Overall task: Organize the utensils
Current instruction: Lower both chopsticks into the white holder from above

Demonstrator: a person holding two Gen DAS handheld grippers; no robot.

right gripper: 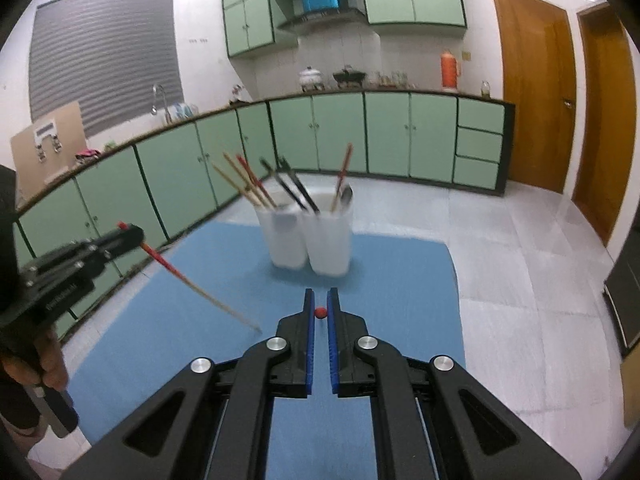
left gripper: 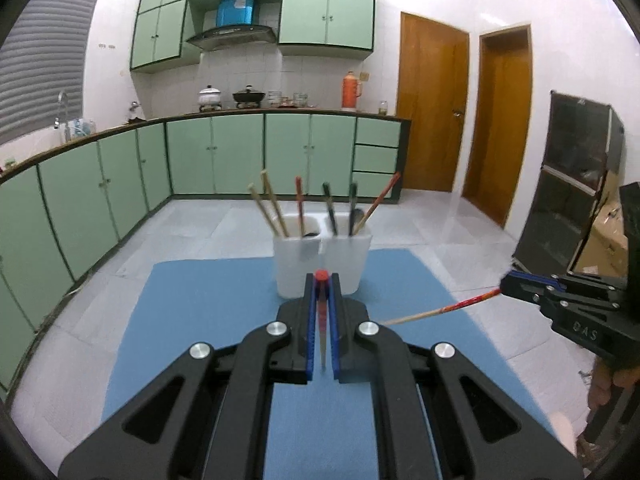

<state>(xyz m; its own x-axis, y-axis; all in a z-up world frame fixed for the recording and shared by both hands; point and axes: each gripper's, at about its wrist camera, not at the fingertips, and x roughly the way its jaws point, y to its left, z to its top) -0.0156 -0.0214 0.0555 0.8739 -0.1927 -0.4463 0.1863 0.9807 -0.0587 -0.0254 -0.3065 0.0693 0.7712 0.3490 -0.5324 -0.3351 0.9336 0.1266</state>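
Observation:
A white two-compartment utensil holder stands on the blue mat, with several chopsticks and spoons upright in it; it also shows in the right wrist view. My left gripper is shut on a red-ended chopstick, held just in front of the holder; this gripper and its chopstick show at left in the right wrist view. My right gripper is shut on another red-ended chopstick, seen end-on. In the left wrist view it holds that chopstick pointing left.
The mat lies on a white surface. Green kitchen cabinets line the far wall, with pots and an orange flask on the counter. Wooden doors stand at right. A black rack with boxes is at far right.

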